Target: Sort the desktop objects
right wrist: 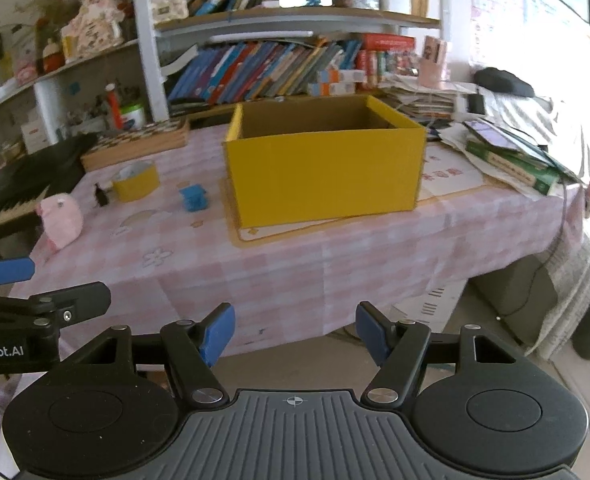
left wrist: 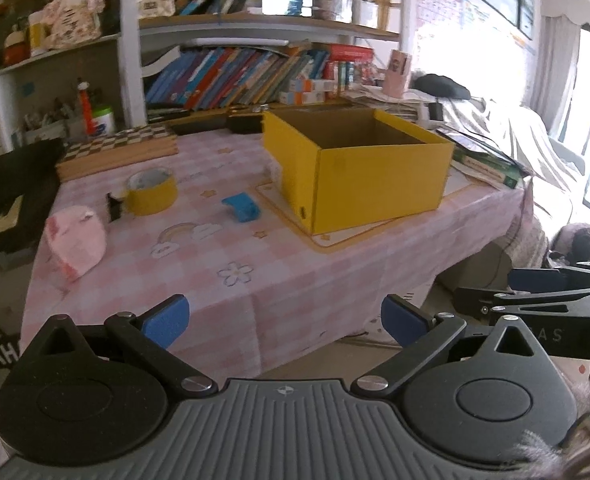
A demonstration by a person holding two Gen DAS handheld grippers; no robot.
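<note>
- Here, the left gripper [left wrist: 285,322] hung off the near edge of the table [left wrist: 295,280], jaws apart with nothing between the blue pads [left wrist: 167,322].
- The right gripper [right wrist: 295,332] was held the same way just short of the table's front edge, its jaws apart and empty; it also showed at the right edge of the left wrist view, beside the left one.
- An open yellow box [left wrist: 359,168] stood on a yellow-rimmed mat [left wrist: 335,242] toward the right of the pink checked tablecloth; nothing could be made out inside it from these angles.
- A small blue object [left wrist: 242,208] lay on the cloth just left of the box, apart from it.
- A roll of yellow tape [left wrist: 151,192] sat farther left, with a small black clip [left wrist: 114,207] just beside it on its left; whether the two touched could not be told.
- A pink plush toy [left wrist: 77,242] rested near the left front corner of the table, nearest the left gripper.
- A checkered board [left wrist: 119,152] lay at the back left of the table.
- Behind the table, shelves of books [left wrist: 235,76] filled the wall.
</note>
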